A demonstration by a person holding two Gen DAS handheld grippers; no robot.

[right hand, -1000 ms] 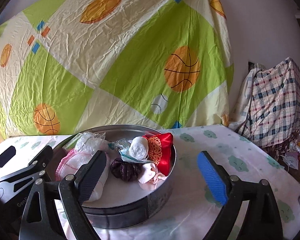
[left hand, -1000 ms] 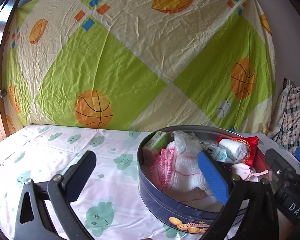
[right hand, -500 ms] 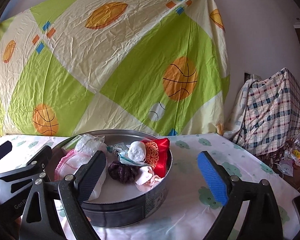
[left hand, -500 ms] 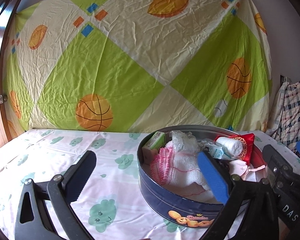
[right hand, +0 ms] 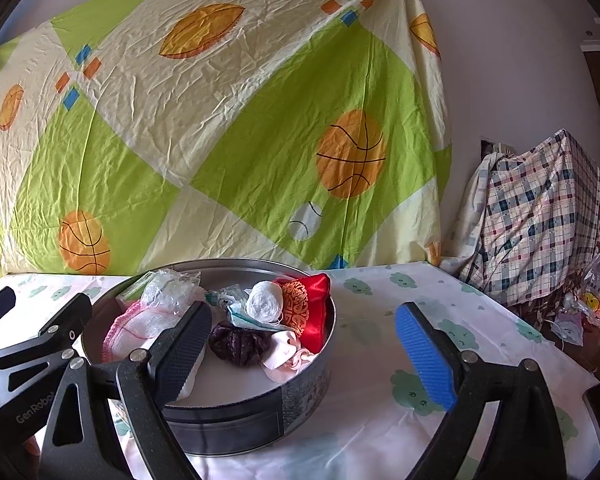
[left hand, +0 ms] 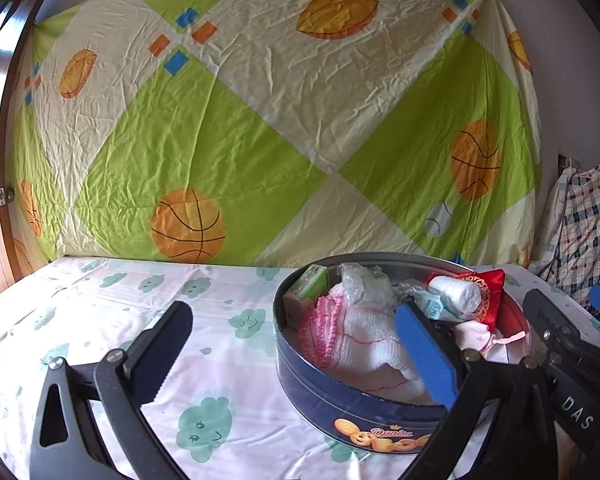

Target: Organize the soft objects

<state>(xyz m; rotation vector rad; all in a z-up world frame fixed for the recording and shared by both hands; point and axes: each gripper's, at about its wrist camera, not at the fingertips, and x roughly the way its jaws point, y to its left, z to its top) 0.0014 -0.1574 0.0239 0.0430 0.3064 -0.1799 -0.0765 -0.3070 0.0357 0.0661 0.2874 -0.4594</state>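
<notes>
Looks like I'm between picks here. The soft stuff, pink-edged cloth [left hand: 352,340], gauze roll [right hand: 265,300] and red pouch [right hand: 306,312], sits inside the cookie tin [left hand: 340,404]. Left gripper [left hand: 296,356] and right gripper [right hand: 304,350] hang near the tin's front rim, both spread wide, holding nothing. Next I'd need to pick one item and reach in.

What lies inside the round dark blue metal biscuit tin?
The tin holds a white-and-pink knitted cloth, crinkled clear plastic, a white gauze roll, a red satin pouch, a dark purple bundle and a green box. Anything beneath them is hidden.
</notes>
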